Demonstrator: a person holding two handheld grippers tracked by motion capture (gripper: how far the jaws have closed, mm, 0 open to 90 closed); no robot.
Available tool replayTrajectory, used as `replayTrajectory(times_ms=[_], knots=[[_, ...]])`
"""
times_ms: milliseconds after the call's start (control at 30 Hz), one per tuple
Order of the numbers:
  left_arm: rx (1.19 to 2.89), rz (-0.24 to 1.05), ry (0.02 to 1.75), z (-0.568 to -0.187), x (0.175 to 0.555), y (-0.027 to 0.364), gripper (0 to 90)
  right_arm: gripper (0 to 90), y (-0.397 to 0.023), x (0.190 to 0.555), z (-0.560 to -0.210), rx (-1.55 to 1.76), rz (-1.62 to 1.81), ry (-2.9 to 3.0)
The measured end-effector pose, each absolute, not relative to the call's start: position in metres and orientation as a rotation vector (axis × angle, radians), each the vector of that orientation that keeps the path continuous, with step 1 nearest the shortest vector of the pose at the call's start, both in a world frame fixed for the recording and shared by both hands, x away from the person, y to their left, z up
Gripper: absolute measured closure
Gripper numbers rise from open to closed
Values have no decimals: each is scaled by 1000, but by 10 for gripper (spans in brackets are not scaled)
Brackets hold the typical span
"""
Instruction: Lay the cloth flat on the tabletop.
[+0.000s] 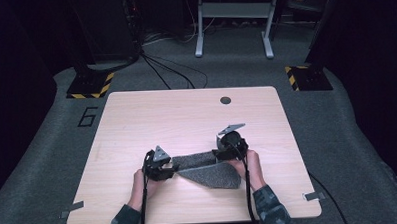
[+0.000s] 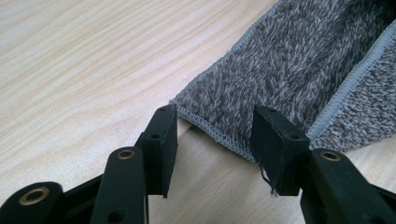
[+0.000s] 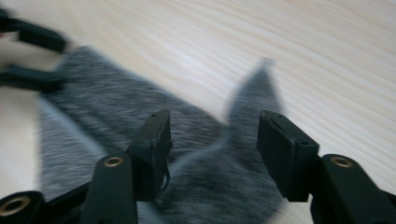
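Cloth: a grey knitted cloth is seen on the desk, near its front edge, partly folded between the two grippers.
Left gripper: its fingers are held apart; a stitched corner of the cloth lies between and just beyond them, and no pad is pressed on it.
Right gripper: its fingers are held apart above the cloth, with nothing gripped; this view is blurred.
Handling: the cloth is judged light, soft and limp, so it will sag and fold wherever it is not supported. Its fuzzy surface should not slip in the pads.
Where to grip: the stitched hem at a corner is judged the firmest place; the corner in front of the left gripper is closest. A single layer should be taken, since folded layers lie one on another nearby.
Surroundings: a round hole is set in the far part of the desk, well apart from the cloth.
Obstacles: nothing is seen on the desk between the grippers and the cloth; the trailing cables run back along the forearms.
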State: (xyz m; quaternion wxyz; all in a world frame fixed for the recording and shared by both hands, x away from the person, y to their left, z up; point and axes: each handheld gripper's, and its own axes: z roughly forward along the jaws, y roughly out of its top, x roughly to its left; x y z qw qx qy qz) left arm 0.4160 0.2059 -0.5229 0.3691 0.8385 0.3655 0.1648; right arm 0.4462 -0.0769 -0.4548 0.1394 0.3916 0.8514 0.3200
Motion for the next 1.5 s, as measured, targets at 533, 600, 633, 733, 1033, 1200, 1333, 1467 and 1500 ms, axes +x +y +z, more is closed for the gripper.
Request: replayTrajectory(times_ms=[533, 600, 633, 733, 1033, 1200, 1333, 1467, 1500], knots=[[2143, 429, 944, -523, 416, 206, 521, 782, -99, 433, -482, 1109, 605, 2513], [2138, 437, 944, -524, 416, 206, 523, 782, -102, 433, -483, 1101, 594, 2516], [2138, 437, 944, -524, 416, 206, 523, 782, -106, 433, -485, 1123, 582, 2510], [2137, 437, 943, -524, 416, 206, 523, 779, -117, 434, -489, 1193, 587, 2481], [2127, 446, 942, -525, 417, 207, 498, 628, -149, 435, -489, 1248, 658, 2442], [2098, 395, 992, -518, 423, 214, 322, 488, -155, 436, -474, 1245, 842, 2429], [2117, 380, 1016, -516, 429, 213, 296, 442, -155, 442, -463, 1251, 916, 2397], [2134, 380, 1018, -514, 438, 210, 302, 448, -155, 455, -457, 1269, 940, 2380], [2127, 369, 1023, -512, 441, 210, 308, 448, -155, 459, -456, 1284, 946, 2381]])
